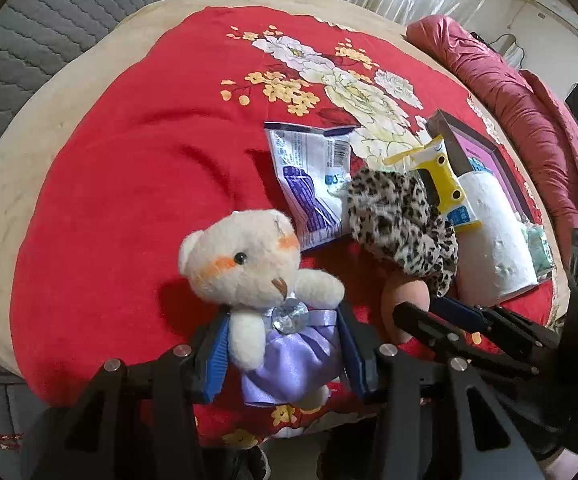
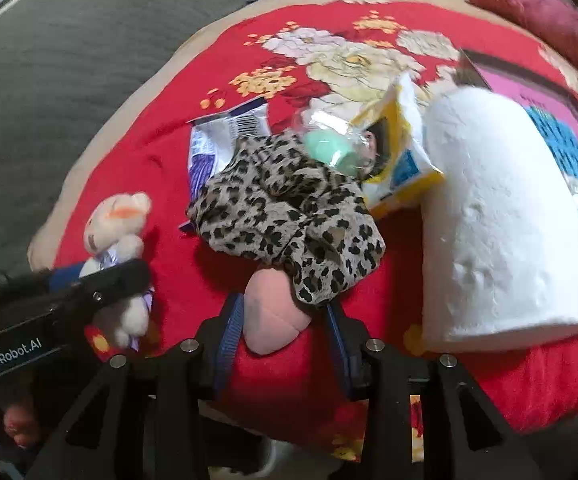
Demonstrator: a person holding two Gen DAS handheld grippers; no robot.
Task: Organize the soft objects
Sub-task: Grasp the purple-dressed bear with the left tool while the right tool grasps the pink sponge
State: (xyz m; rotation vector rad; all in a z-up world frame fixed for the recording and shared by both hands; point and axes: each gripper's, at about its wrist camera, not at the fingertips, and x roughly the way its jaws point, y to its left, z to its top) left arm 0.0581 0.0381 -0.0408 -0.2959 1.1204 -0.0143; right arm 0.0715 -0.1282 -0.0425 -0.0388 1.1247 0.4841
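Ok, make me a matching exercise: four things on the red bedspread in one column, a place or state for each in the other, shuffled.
Things:
1. teddy bear
2. pink soft object
3. leopard-print cloth
4. white roll

Places or states:
A. lies partly over the pink soft object
B. clamped in the left gripper
C. lies on the purple box
D. between the right gripper's fingers

Pairs: 1-B, 2-D, 3-A, 4-C

The left gripper (image 1: 283,354) clamps a cream teddy bear (image 1: 261,280) above the red blanket (image 1: 129,200).
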